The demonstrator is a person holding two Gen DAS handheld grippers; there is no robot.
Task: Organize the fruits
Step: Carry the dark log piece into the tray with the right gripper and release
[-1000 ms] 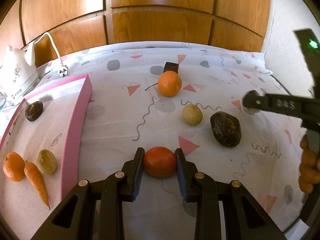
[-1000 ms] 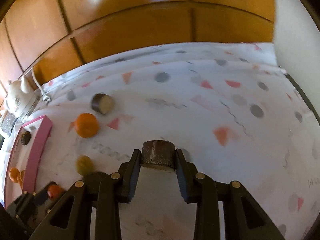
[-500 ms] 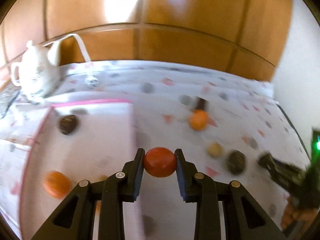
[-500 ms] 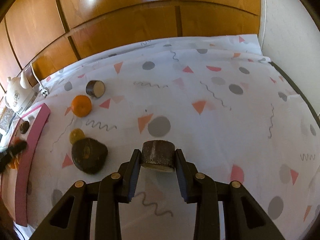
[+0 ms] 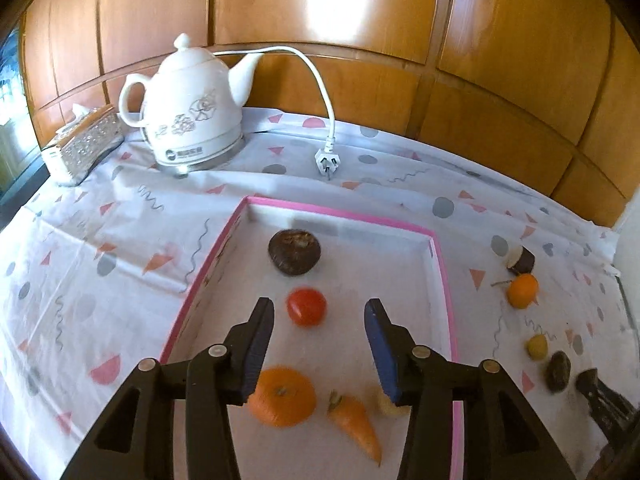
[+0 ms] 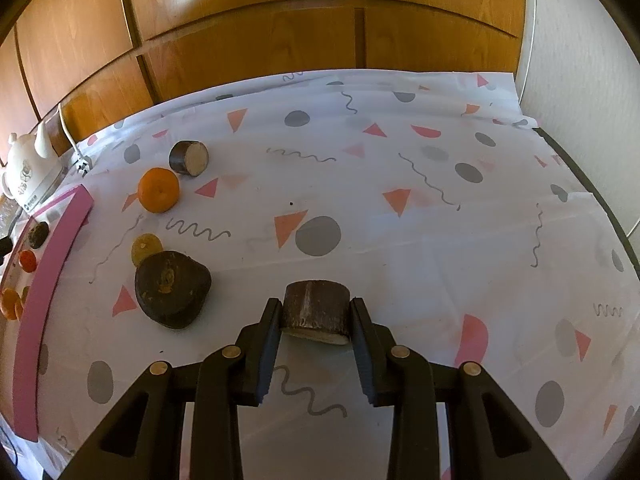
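My left gripper [image 5: 319, 316] hangs over the pink-rimmed tray [image 5: 442, 276]; its jaws are opening and no pad touches the red tomato [image 5: 307, 306], which lies below them in the tray, closer to the left finger. The tray also holds a dark brown fruit [image 5: 294, 257], an orange [image 5: 282, 397], a carrot [image 5: 354, 421] and a pale small fruit [image 5: 387, 403]. My right gripper [image 6: 316, 320] is shut on a dark brown cylinder piece [image 6: 316, 312] above the cloth. A big dark fruit [image 6: 171, 289], a yellowish small fruit [image 6: 146, 245], an orange [image 6: 158, 189] and another cylinder piece [image 6: 189, 158] lie on the cloth to its left.
A white kettle [image 5: 192, 108] with its cord and plug [image 5: 326, 162] stands behind the tray, beside a patterned tissue box [image 5: 82, 144]. Wooden panels [image 6: 280, 32] back the table. The patterned cloth [image 6: 400, 216] reaches a white wall on the right.
The left gripper carried the tomato from the cloth leftward over the tray and spread its fingers, letting it go there. The right gripper drifted a little, still clamped on the brown cylinder.
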